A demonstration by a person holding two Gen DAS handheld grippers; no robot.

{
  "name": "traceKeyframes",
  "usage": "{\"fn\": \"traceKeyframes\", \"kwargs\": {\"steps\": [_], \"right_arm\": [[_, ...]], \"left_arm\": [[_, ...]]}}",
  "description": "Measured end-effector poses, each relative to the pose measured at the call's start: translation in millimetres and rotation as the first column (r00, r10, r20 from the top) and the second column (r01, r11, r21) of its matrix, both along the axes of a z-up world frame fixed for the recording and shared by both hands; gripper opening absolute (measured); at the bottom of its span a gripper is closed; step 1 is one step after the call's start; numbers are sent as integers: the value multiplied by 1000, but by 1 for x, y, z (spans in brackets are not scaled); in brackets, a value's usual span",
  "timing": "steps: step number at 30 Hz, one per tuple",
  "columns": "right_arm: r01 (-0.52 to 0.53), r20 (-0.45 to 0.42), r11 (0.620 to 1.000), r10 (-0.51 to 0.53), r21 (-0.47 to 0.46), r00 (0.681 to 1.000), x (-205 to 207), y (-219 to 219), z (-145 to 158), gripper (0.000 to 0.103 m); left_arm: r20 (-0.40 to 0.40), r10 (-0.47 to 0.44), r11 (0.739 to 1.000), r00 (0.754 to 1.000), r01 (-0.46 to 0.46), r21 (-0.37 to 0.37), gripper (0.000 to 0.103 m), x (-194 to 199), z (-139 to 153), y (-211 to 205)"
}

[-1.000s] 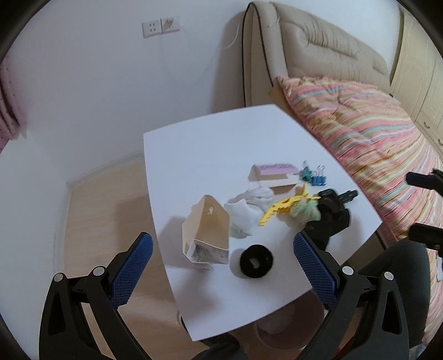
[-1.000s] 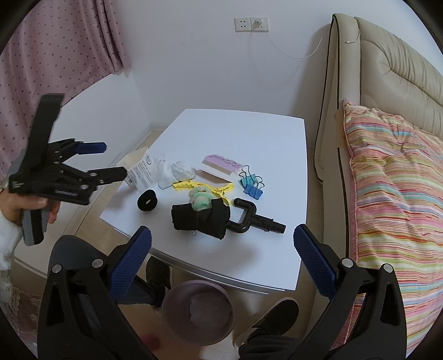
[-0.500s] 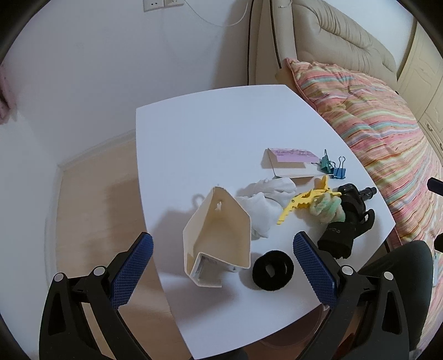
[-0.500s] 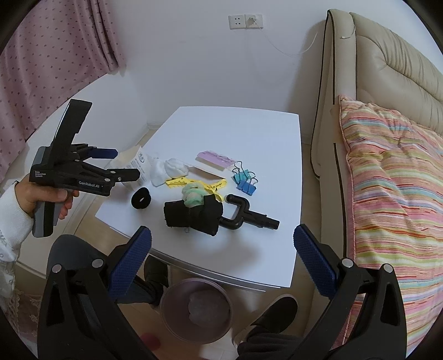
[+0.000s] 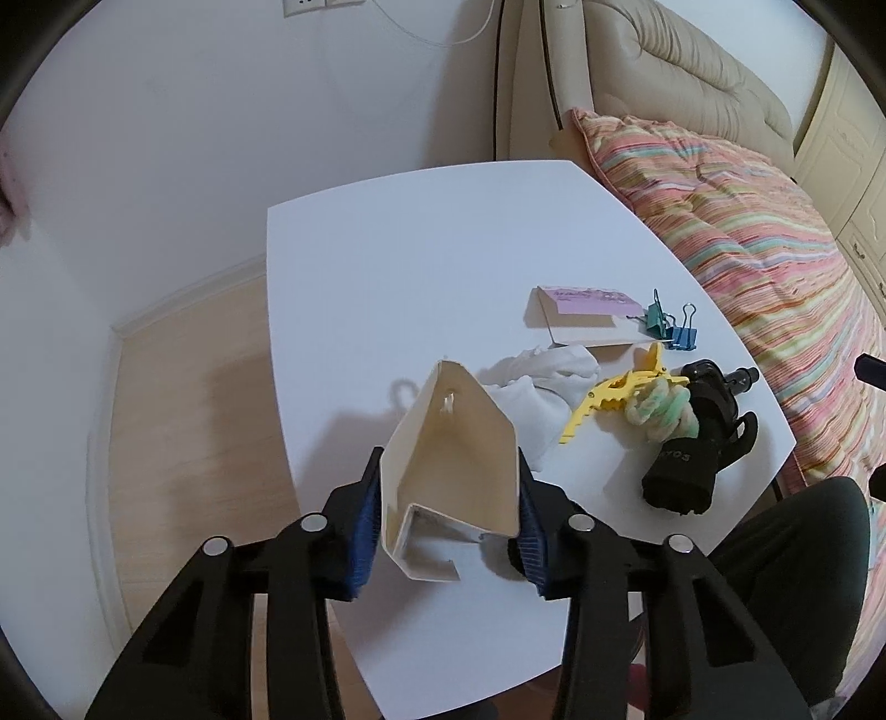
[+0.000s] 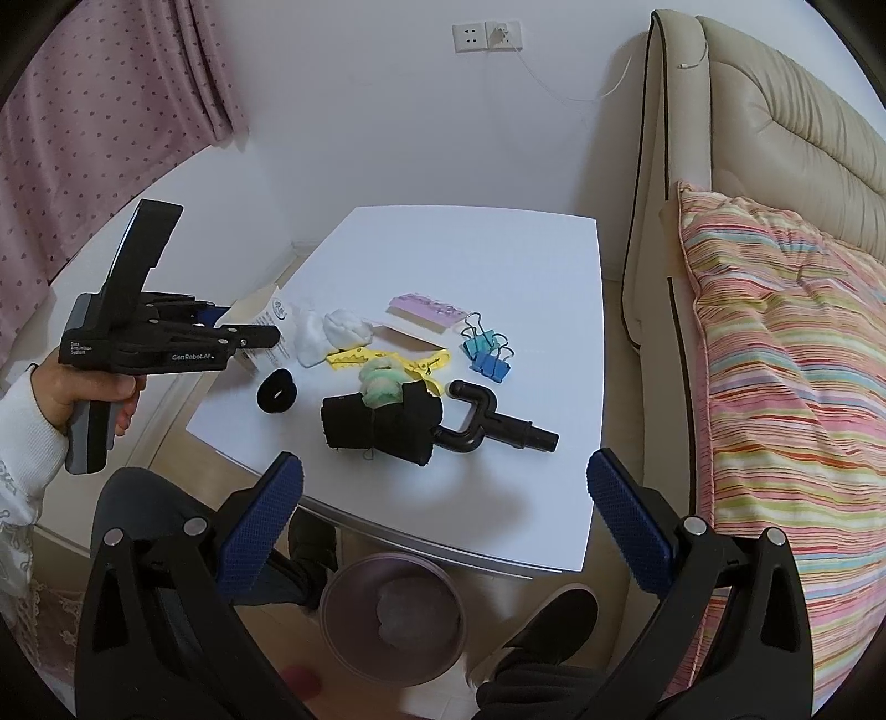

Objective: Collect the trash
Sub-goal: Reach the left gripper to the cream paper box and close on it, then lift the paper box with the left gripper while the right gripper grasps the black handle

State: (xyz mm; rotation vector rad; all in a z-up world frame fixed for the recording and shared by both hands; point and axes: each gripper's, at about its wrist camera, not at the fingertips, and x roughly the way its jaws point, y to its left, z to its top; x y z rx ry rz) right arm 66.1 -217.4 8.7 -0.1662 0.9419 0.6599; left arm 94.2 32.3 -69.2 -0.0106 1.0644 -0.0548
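A white square worktop [image 6: 531, 260] is seen in a room with white walls, a pale wood floor, a pink dotted curtain [image 6: 111, 105] and a wall socket [image 6: 487, 36] with a thin white cable. A padded cream headboard [image 6: 775, 127] and a bed with a striped quilt [image 6: 786, 387] are set along the worktop's right edge.

The clutter is gathered toward the worktop's near edge. An empty cream cardboard package [image 5: 454, 471] stands at the near left edge, between the blue pads of the left gripper [image 5: 448, 504], whose jaws are closing and are seen pressed against both its sides. Crumpled white tissue [image 5: 542, 387] lies just behind it. Toward the right edge lie a pink card [image 5: 587, 310], teal and blue binder clips [image 5: 670, 327], a yellow clip [image 5: 614, 393], a green-and-white wad [image 5: 659, 410], a rolled black glove [image 5: 692, 471] and a black pipe fitting [image 6: 498, 426]. A black ring [image 6: 275, 391] is largely hidden behind the package in the left wrist view.

The right gripper [image 6: 443, 515] is held over the near edge with jaws wide and nothing between them. Below that edge a mauve bin [image 6: 393, 615] is seen on the floor; its contents cannot be made out. The person's hand [image 6: 83, 393], dark trouser knee and shoe are cut off at the frame edges.
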Motion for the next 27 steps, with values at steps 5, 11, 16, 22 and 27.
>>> {"fn": "traceKeyframes", "kwargs": {"steps": [5, 11, 16, 22, 27], "right_arm": [[2, -2, 1000, -2, 2, 1000, 1, -1, -1, 100], [3, -1, 1000, -3, 1, 1000, 1, -3, -2, 100], [-11, -5, 1000, 11, -16, 1000, 6, -4, -4, 100], [-63, -15, 995, 62, -80, 998, 22, -1, -13, 100], [-147, -26, 977, 144, -155, 989, 42, 7, -26, 100]], "left_arm": [[14, 4, 1000, 1000, -4, 8, 34, -3, 1, 0], [65, 25, 1000, 998, -25, 8, 31, -10, 12, 2], [110, 36, 999, 993, -36, 2, 31, -21, 27, 4], [147, 31, 1000, 989, -31, -7, 31, -34, 43, 0], [161, 22, 1000, 987, -20, -18, 31, -42, 50, -4]]}}
